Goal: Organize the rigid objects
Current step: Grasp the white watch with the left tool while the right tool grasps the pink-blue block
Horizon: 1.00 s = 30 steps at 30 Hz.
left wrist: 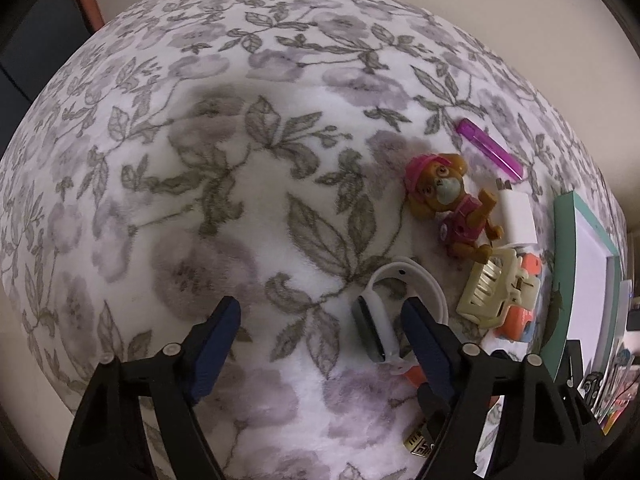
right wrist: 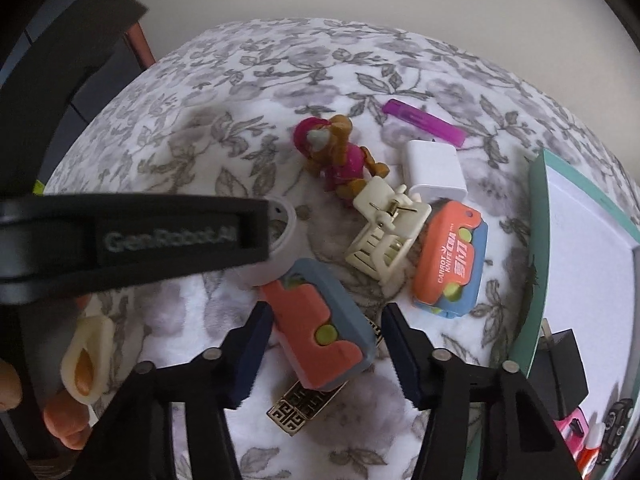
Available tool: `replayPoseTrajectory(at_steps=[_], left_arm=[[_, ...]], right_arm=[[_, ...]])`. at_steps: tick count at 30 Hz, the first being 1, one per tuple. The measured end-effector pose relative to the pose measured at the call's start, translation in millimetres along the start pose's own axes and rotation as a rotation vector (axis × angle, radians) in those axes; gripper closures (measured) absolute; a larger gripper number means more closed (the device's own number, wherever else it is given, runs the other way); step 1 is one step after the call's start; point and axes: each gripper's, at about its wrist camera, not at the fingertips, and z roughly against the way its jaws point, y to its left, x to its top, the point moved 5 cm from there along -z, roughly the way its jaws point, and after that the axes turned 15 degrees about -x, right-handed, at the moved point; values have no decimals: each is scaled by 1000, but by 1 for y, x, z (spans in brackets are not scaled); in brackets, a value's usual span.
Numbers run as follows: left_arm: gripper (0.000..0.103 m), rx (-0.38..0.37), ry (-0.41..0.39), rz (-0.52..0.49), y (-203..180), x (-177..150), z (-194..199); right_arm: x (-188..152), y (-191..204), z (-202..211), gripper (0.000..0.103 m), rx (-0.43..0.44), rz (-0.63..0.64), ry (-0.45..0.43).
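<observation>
While right gripper [right wrist: 322, 354] jaws spread, orange-blue toy knife [right wrist: 320, 332] lies between; left gripper [left wrist: 320, 332] spread beside smartwatch [left wrist: 378, 328].

Black tongs [left wrist: 320, 316], navy ribbed pads [right wrist: 250, 354], silver screws.

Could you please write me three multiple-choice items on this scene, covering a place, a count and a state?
1. The cream hair clip lies:
A. inside the tray
B. between the dog figure and the lettered carrot knife toy
C. on the purple pen

2. Orange-and-blue carrot knife toys in the right wrist view:
A. one
B. two
C. four

3. The right hand-held gripper is:
A. open around a toy
B. shut on it
C. out of view

Answers: B, it sits between them; B, two show; A, the fingers stand apart beside the near toy.
</observation>
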Motion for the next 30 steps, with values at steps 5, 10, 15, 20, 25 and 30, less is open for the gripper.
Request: replayPoseTrajectory(at_steps=[5, 10, 15, 20, 25, 30], left_arm=[[38, -3, 33, -20, -8, -2, -12], [49, -2, 49, -37, -9, -6, -16], [54, 29, 54, -72, -14, -10, -23], [55, 57, 57, -98, -17, -9, -27], [55, 62, 57, -106, -16, -9, -27], [55, 62, 57, -108, -17, -9, -28]], right_arm=[[-2, 0, 1, 50, 6, 16, 1], [-4, -12, 2, 50, 0, -2, 6], [-6, -24, 1, 50, 10, -37, 21], [-6, -19, 1, 50, 7, -15, 17], [-7, -18, 1, 50, 9, -5, 12], [-8, -18, 2, 49, 26, -4, 12]])
